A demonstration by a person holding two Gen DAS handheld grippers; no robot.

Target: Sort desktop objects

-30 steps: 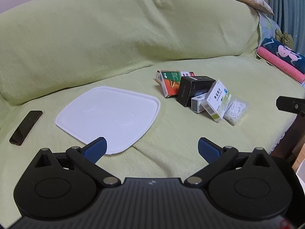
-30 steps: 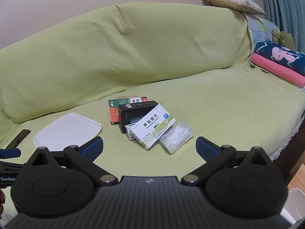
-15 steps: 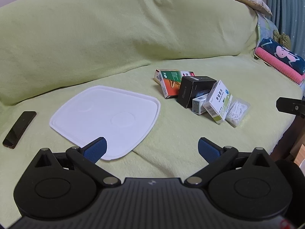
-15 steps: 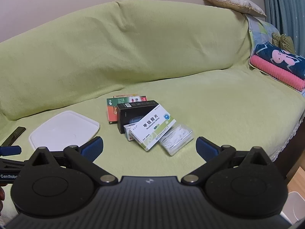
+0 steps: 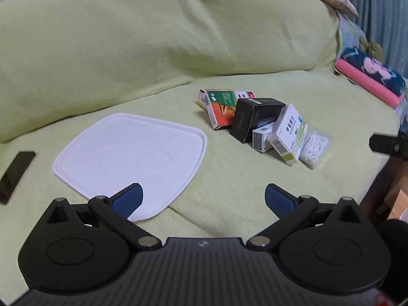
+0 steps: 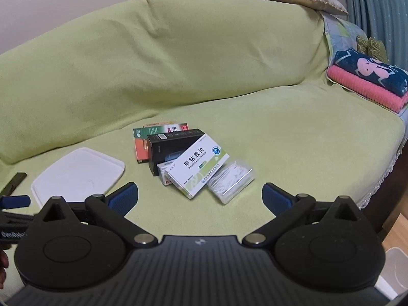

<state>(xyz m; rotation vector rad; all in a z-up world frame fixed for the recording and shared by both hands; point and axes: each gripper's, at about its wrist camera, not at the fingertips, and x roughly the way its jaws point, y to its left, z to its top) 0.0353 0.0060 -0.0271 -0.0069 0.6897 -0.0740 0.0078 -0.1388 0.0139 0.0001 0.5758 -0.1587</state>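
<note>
Both tools, left tool (image 5: 203, 195) and right tool (image 6: 200, 194), have edged closer to the sofa (image 6: 293, 137), jaws apart and empty; boxes (image 6: 178, 155) remain heaped beside the bare white tray (image 5: 127, 153).

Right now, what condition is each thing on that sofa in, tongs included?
Left tongs: open, holding nothing.
Right tongs: open, holding nothing.
White tray: lying flat, nothing on it.
Black box: closed, in the pile.
White and green medicine box: closed, leaning on the pile.
Clear cotton-swab case: closed, beside it.
</note>
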